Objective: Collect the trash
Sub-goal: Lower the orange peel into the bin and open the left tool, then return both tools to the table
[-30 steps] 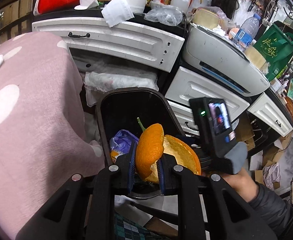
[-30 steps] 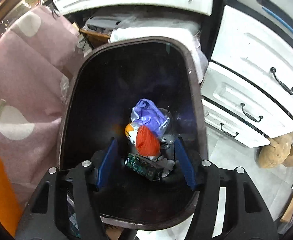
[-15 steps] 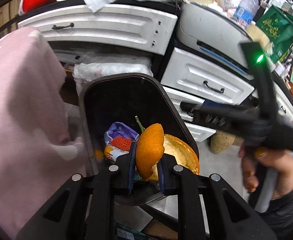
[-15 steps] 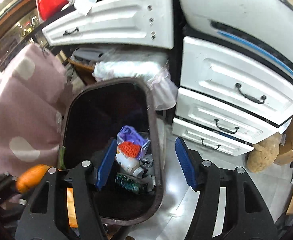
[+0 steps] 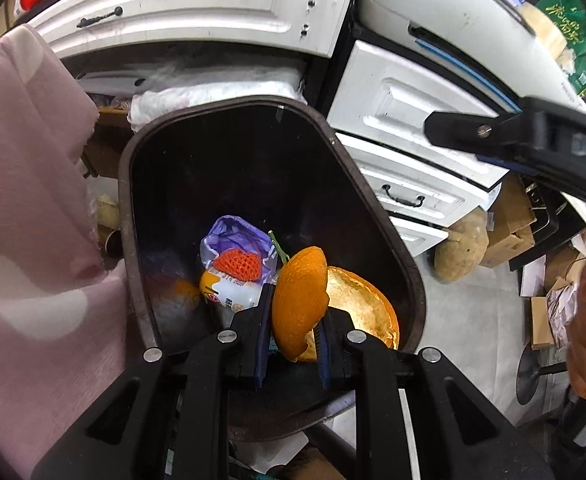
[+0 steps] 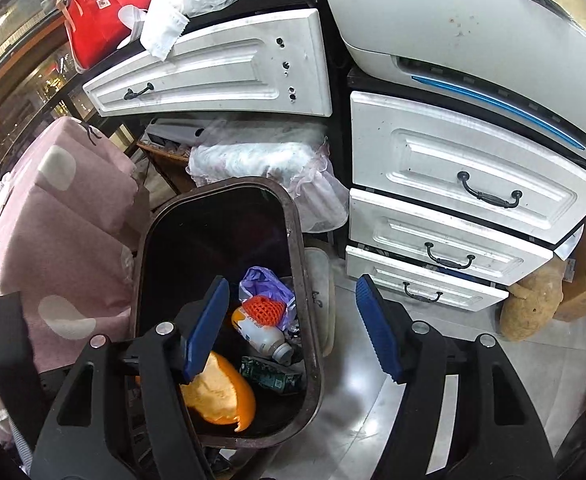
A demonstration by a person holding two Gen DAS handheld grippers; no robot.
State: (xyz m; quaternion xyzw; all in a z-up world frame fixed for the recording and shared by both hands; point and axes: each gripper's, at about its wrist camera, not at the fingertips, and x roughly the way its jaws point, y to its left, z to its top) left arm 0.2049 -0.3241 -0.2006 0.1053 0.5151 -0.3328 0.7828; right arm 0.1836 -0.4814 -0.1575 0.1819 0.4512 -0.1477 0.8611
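Since last frame, my right gripper (image 6: 293,332) pulled back off bin (image 5: 129,184), fingers spread, empty; left gripper (image 5: 291,344) clenched on orange peel (image 5: 301,304), poised directly above bin mouth.

Right tool (image 6: 293,332) now withdrawn from above the bin (image 6: 311,320), off toward the drawers (image 6: 453,184).

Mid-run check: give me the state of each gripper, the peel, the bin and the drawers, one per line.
Left gripper: shut on the orange peel.
Orange fruit peel: clamped, over the bin opening.
Right gripper: open, holding nothing.
Dark lidless trash bin: open, trash inside.
White bottom drawer: slightly ajar.
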